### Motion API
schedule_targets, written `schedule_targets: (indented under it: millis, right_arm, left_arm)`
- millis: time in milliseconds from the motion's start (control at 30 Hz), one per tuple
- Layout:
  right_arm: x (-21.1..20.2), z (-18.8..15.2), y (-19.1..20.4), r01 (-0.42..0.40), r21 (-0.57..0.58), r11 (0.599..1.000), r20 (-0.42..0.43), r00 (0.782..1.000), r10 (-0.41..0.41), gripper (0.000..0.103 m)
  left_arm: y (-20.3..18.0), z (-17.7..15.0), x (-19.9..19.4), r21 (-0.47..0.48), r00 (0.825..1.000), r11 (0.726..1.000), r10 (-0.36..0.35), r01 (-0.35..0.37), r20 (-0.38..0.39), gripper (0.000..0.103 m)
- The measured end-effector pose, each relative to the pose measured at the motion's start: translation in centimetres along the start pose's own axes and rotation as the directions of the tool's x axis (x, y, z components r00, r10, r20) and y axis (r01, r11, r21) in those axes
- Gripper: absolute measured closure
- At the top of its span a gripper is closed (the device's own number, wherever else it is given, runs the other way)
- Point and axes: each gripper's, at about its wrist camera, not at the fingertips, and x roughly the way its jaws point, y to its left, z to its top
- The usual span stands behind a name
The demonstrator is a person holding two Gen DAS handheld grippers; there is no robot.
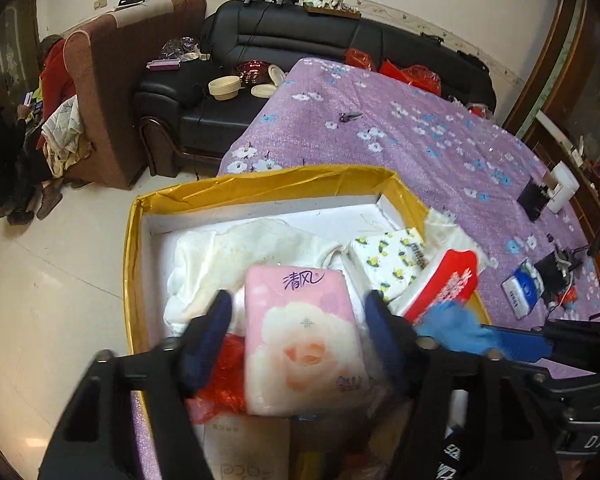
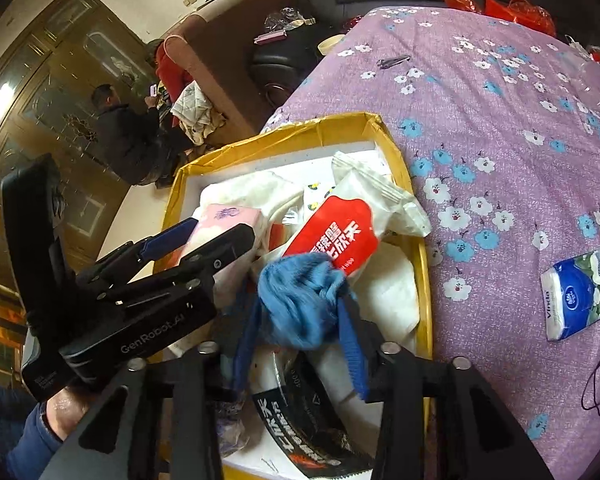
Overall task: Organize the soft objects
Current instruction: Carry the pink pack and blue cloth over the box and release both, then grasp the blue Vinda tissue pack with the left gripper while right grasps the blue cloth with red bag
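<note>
We see the left hand-held gripper [image 1: 300,328] over a gold-walled box [image 1: 134,264] that sits on a table covered with a purple flowered cloth [image 1: 400,148]. Its two dark blue fingers [image 1: 208,340] stand spread to either side of a pink tissue pack [image 1: 304,340] printed with a rose; from the left wrist view a gap shows on each side, so we read it as wide and not pressing the pack, which lies on top of the pile inside the box. In the right wrist view the same pink pack [image 2: 224,220] appears between the left gripper's fingers. The right hand-held gripper [image 2: 300,320] is narrowed on a bunched blue cloth [image 2: 300,300], gripping it above the box's contents. Just beyond the cloth lies a red-and-white wipes packet [image 2: 336,236], leaning against the box's right wall, with a tissue pack printed with small yellow and dark shapes [image 1: 384,264] beside it and a crumpled white cloth [image 1: 236,256] farther in. A black packet with white lettering [image 2: 300,428] lies nearest the right wrist camera. Out on the cloth, well apart from the box, rests a blue-and-white Vinda tissue pack [image 2: 576,296].
</note>
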Motion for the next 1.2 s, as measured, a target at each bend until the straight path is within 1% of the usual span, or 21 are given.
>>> schedule_targets:
  millis: [167,333,500,667,700,800,867,900,967,1000,1067,1100,1200]
  right_arm:
    - [-2.3,-0.5,-0.8,-0.015,0.017,1.000,0.038,0.999,0.015,0.052]
    - [-5.1,-1.7,-3.1,-0.042,0.069,0.997,0.069,0.997,0.037,0.052]
    - [-8.4,-3.5,-6.7,-0.047,0.132,0.990,0.107,0.994,0.033,0.052]
    - [-11.9,-6.2,-11.7,-0.027,0.215,0.976,0.144,0.990,-0.004,0.052]
    - [-12.5,-6.8,-12.6,-0.020,0.227,0.974,0.149,0.989,-0.014,0.052]
    - [-14.7,-8.8,-15.9,0.008,0.281,0.960,0.164,0.985,-0.057,0.052]
    - [-15.9,-10.1,-18.1,0.010,0.321,0.947,0.173,0.983,-0.069,0.052]
    - [-16.5,-10.8,-19.1,0.008,0.342,0.940,0.177,0.982,-0.072,0.052]
    - [-17.3,-11.8,-20.5,0.005,0.371,0.929,0.181,0.980,-0.078,0.052]
    - [-17.7,-12.4,-21.3,0.006,0.386,0.923,0.185,0.979,-0.083,0.052]
    - [-18.5,-13.3,-22.3,0.006,0.403,0.915,0.190,0.978,-0.090,0.052]
    - [-18.9,-13.8,-22.9,0.005,0.410,0.912,0.191,0.977,-0.091,0.052]
    - [-19.8,-15.0,-24.2,0.013,0.418,0.908,0.188,0.977,-0.101,0.052]
  left_arm:
    - [-0.5,0.0,-1.1,-0.003,1.000,1.000,-0.016,0.017,0.016,0.031]
    - [-2.1,-0.2,-2.6,0.016,0.998,0.999,-0.036,0.035,0.044,0.031]
    - [-5.5,-0.2,-4.1,0.065,0.995,0.995,-0.080,0.076,0.062,0.031]
    - [-11.1,-0.4,-4.7,0.156,0.989,0.979,-0.143,0.135,0.040,0.031]
    - [-12.4,-0.5,-4.7,0.175,0.988,0.974,-0.153,0.145,0.032,0.030]
    - [-16.5,-1.0,-4.1,0.235,0.984,0.957,-0.176,0.172,-0.004,0.023]
    - [-18.9,-1.3,-3.5,0.277,0.983,0.943,-0.182,0.184,-0.032,0.021]
    - [-19.8,-1.6,-3.2,0.293,0.982,0.938,-0.183,0.188,-0.045,0.018]
    - [-22.0,-2.0,-2.2,0.343,0.981,0.920,-0.178,0.191,-0.071,0.017]
    - [-23.4,-2.1,-1.4,0.382,0.984,0.907,-0.159,0.179,-0.082,0.016]
    - [-24.9,-2.3,-0.1,0.433,0.984,0.885,-0.137,0.172,-0.110,0.016]
    - [-25.9,-2.2,0.9,0.469,0.986,0.869,-0.116,0.159,-0.119,0.016]
    - [-27.5,-1.7,3.0,0.526,0.989,0.840,-0.071,0.131,-0.134,0.016]
